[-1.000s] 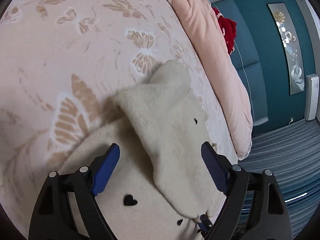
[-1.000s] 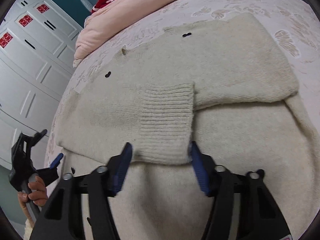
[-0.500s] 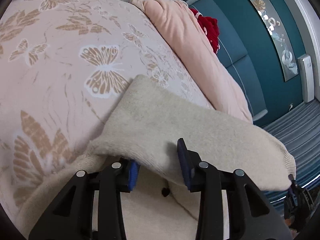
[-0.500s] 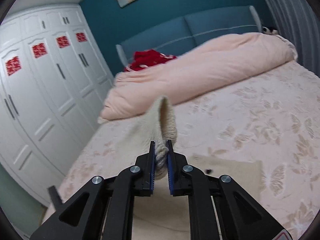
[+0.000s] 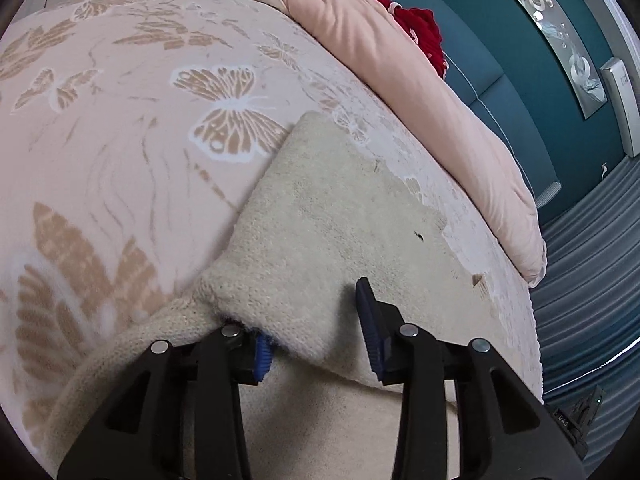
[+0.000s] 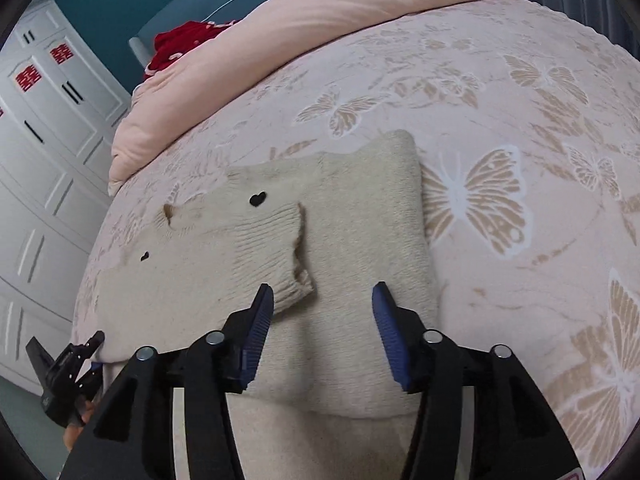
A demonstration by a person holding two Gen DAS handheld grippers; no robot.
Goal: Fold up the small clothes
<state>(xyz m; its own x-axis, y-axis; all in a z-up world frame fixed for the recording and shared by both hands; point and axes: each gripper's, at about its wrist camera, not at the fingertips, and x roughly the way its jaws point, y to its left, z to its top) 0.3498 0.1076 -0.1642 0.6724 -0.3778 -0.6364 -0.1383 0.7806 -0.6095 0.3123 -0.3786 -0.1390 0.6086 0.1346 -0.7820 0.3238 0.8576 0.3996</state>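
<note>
Lying folded on a butterfly-print bedspread (image 6: pixel 500 92), a cream sweater (image 6: pixel 352 240); left claw (image 5: pixel 316 320) grasps its fold, right claw (image 6: pixel 322 320) just released.

- The left wrist camera is looking down along its fingers, close over the cream sweater (image 5: pixel 344 216), facing the headboard (image 5: pixel 516 80).
- The right wrist camera is hovering close too, facing the wardrobe (image 6: pixel 52 128).
- Both are sharing the sweater and pink duvet (image 6: pixel 312 28).
</note>
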